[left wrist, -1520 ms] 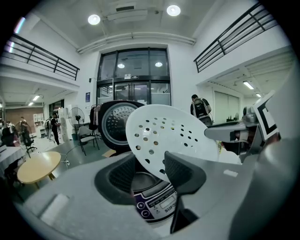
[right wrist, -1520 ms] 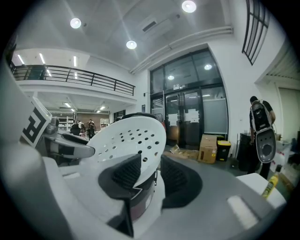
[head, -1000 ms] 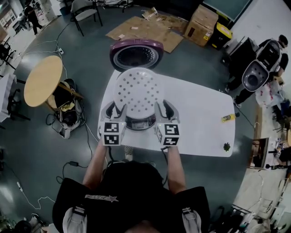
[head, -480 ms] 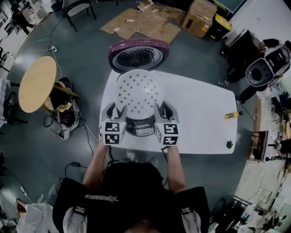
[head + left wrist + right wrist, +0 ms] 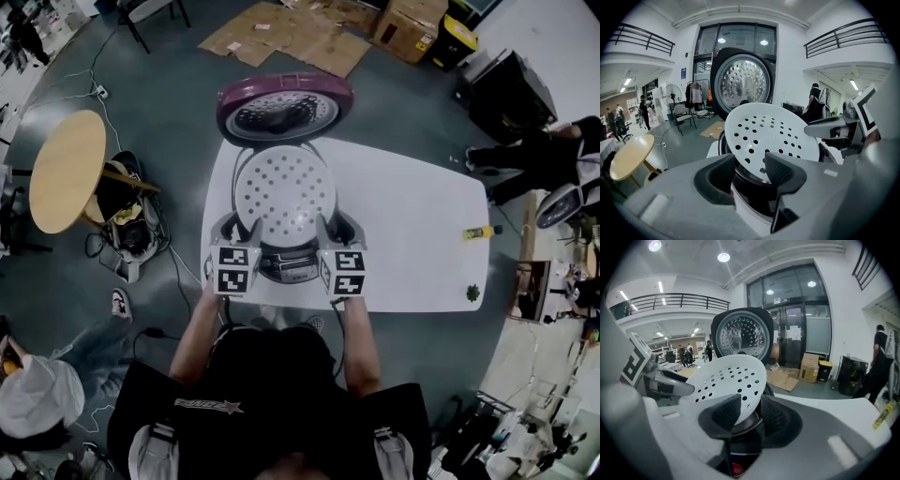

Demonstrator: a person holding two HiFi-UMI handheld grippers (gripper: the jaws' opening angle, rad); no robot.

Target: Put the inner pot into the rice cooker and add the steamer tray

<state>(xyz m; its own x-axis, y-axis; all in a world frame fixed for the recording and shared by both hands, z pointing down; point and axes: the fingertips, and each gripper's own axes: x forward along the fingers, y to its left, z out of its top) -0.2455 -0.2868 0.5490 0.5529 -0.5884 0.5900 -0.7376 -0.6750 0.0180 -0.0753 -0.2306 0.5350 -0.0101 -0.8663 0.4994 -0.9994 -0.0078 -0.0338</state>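
Observation:
A white perforated steamer tray (image 5: 284, 192) hangs tilted just over the mouth of the rice cooker (image 5: 289, 265), which stands on the white table (image 5: 412, 225). The cooker's purple-rimmed lid (image 5: 284, 108) stands open behind it. My left gripper (image 5: 236, 227) is shut on the tray's left rim and my right gripper (image 5: 330, 225) on its right rim. In the left gripper view the tray (image 5: 773, 133) edge sits between the jaws of the left gripper (image 5: 750, 171). The right gripper (image 5: 749, 416) pinches the tray (image 5: 729, 378) in the right gripper view. What lies inside the cooker is hidden under the tray.
A yellow tube (image 5: 478, 232) and a small dark green object (image 5: 472, 292) lie near the table's right end. A round wooden table (image 5: 66, 171) stands to the left. Flattened cardboard (image 5: 281, 37) lies beyond the lid. A person in white (image 5: 37, 394) crouches at the lower left.
Both grippers have come down with the tray, which now sits lower and closer over the cooker. A crouching person has come into view at the lower left.

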